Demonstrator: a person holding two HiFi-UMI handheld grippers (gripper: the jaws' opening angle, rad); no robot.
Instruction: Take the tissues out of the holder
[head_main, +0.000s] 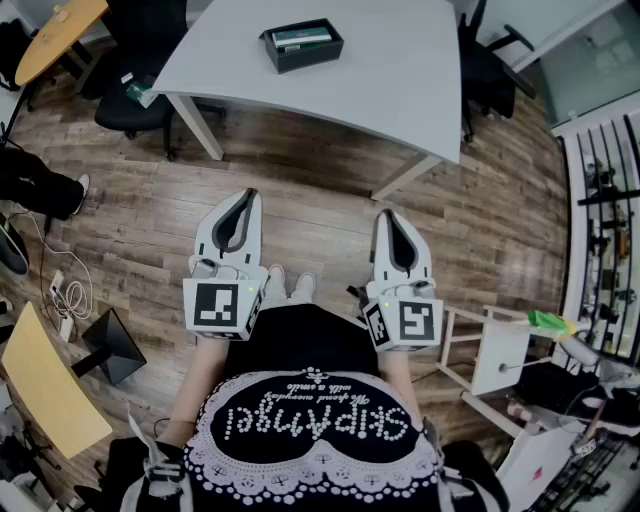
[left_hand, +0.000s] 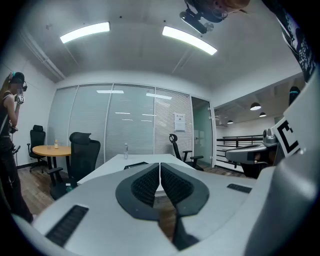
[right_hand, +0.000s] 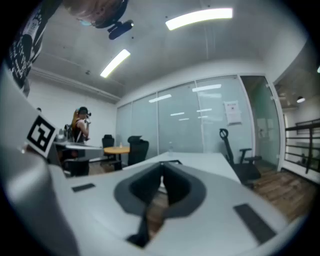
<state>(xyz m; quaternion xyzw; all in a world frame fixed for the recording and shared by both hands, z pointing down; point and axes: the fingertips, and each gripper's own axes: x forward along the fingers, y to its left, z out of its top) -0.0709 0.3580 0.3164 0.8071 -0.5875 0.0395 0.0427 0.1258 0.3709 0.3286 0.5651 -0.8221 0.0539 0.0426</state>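
Left gripper (head_main: 245, 199) low over the wood floor (head_main: 130, 220), claw pressed together on nothing. Ahead and between the two grippers, well apart from both: dark holder (head_main: 301, 46) near the far edge of the white table (head_main: 400, 70), tissues (head_main: 303, 38) lying inside as a pale greenish pack. Probably light and soft, easily crushed or torn, so best pinched gently at the exposed top edge, with the holder steadied meanwhile. Right gripper (head_main: 389, 214) likewise closed tight and empty.

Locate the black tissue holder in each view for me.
Head view: tissue holder top centre, on the white table.
Left gripper view: low dark shape just left of the jaw tips.
Right gripper view: low dark shape just right of the jaw tips.
Shared landmark: the white table.
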